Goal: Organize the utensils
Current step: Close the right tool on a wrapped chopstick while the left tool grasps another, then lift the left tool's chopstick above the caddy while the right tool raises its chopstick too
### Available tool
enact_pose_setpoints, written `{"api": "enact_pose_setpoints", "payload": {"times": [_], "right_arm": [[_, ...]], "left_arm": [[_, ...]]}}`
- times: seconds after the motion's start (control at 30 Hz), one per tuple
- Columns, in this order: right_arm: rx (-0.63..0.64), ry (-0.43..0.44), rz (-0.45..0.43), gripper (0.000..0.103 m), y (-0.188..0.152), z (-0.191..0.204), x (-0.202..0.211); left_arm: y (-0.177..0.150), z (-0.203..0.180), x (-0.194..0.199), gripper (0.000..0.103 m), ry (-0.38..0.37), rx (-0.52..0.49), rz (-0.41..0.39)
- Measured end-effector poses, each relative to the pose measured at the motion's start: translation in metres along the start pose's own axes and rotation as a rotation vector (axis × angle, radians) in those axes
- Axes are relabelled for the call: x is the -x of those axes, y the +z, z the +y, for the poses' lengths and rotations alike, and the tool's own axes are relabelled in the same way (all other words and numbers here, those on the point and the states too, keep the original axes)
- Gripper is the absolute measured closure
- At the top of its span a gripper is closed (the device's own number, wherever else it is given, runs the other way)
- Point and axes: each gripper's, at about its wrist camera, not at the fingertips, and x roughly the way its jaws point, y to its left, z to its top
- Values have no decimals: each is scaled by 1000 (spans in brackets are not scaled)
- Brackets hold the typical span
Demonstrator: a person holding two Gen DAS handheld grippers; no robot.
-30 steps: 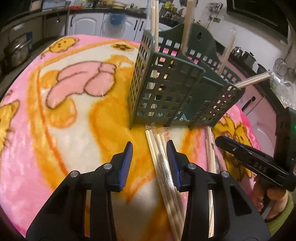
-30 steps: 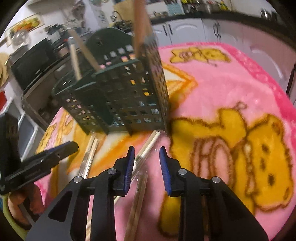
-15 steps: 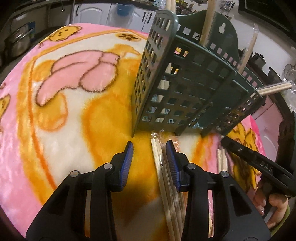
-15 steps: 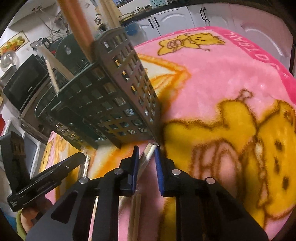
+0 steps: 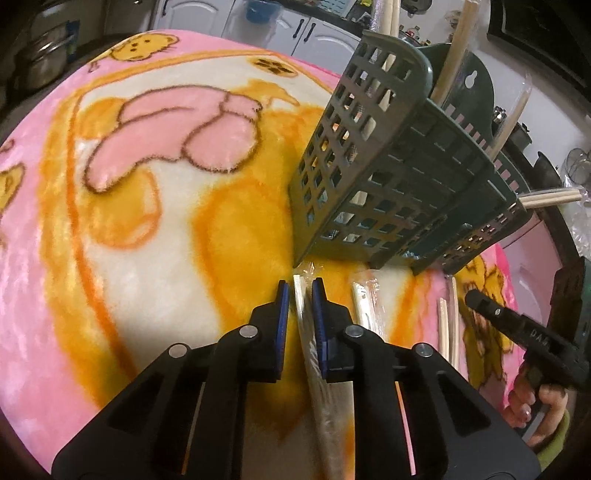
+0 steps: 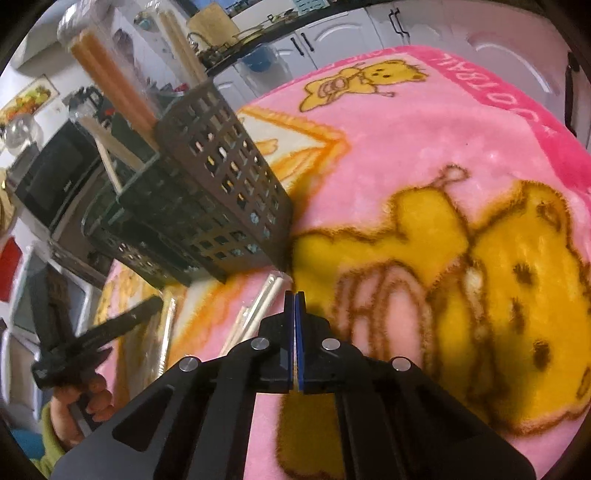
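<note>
A dark green slotted utensil holder point(image 5: 388, 184) stands on a pink and yellow cartoon blanket point(image 5: 147, 240), with several chopsticks point(image 5: 454, 44) upright in it. My left gripper point(image 5: 300, 295) is just in front of the holder's base. Its jaws are closing onto a plastic-wrapped pair of chopsticks point(image 5: 301, 291), and the blue pads meet its sides. More wrapped pairs point(image 5: 364, 306) lie to the right. In the right wrist view the holder point(image 6: 207, 206) is at the left. My right gripper point(image 6: 294, 295) is shut with nothing seen between its pads. A wrapped pair point(image 6: 267, 295) lies just left of its tips.
In each view the other gripper comes in from the side, held by a hand in a green sleeve point(image 5: 543, 402). Loose chopsticks point(image 5: 448, 325) lie between the two grippers. White kitchen cabinets point(image 5: 310, 33) and a microwave point(image 6: 55, 184) stand beyond the blanket's edge.
Both grippers have moved closer to the holder's base. The left jaws narrowed around the wrapped chopsticks. The right jaws shut fully, and the pair that lay between them now lies to their left.
</note>
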Motion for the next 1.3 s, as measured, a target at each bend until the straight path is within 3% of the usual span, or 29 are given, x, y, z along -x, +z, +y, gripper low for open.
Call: {"api": "enact_pose_setpoints", "payload": {"times": [0.03,0.1,0.17,0.4,0.53,0.63,0.93,1.3], "right_arm": [[0,2,1,97,1,2,-1],[8,-4,5,83,5,7,-5],[12,-13,20,78,8,11,-12],[40,-69,54,79,10,21,-30],[96,-103,55,90,6,27,-30],[93,-82,46,93,4,26,-25],[133,-6,-1,97,-3,40,9],[326,122,-132,97,-2,95,71]], "left_arm": [[-1,-1,1,93,5,-5,0],[0,-3,-1,93,18,-16,0],[-1,-2,-1,93,20,-19,2],[6,-9,-10,90,41,-34,4],[11,-8,-12,93,28,-23,8],[11,-5,-11,98,37,-29,11],[9,-12,15,99,-11,-51,-23],[18,-36,85,100,-95,-100,-169]]}}
